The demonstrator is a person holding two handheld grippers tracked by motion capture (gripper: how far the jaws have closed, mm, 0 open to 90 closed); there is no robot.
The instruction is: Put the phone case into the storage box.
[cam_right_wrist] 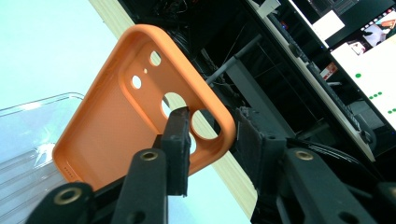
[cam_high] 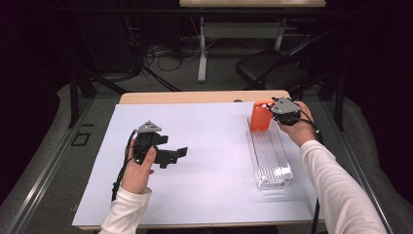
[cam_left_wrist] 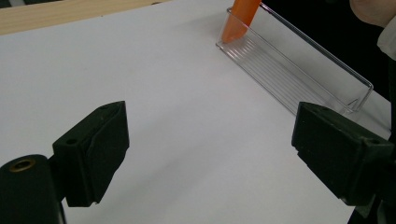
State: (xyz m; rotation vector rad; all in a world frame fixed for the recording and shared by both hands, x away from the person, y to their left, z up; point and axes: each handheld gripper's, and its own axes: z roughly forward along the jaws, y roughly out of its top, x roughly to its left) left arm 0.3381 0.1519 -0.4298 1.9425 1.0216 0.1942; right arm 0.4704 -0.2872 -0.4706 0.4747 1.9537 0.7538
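The phone case (cam_high: 260,117) leans in the clear tray (cam_high: 271,156) at two o'clock, between the right gripper's (cam_high: 278,111) loosened jaws, apparently unclamped; the left gripper (cam_high: 171,155) gapes wide, empty.

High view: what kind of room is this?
Probably a lab or workshop set up for recording. A white-covered table stands among loose floor cables, a folding chair, and screens beyond in the right gripper view.

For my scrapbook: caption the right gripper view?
Right gripper jaws astride orange rubbery phone case above clear plastic tray.
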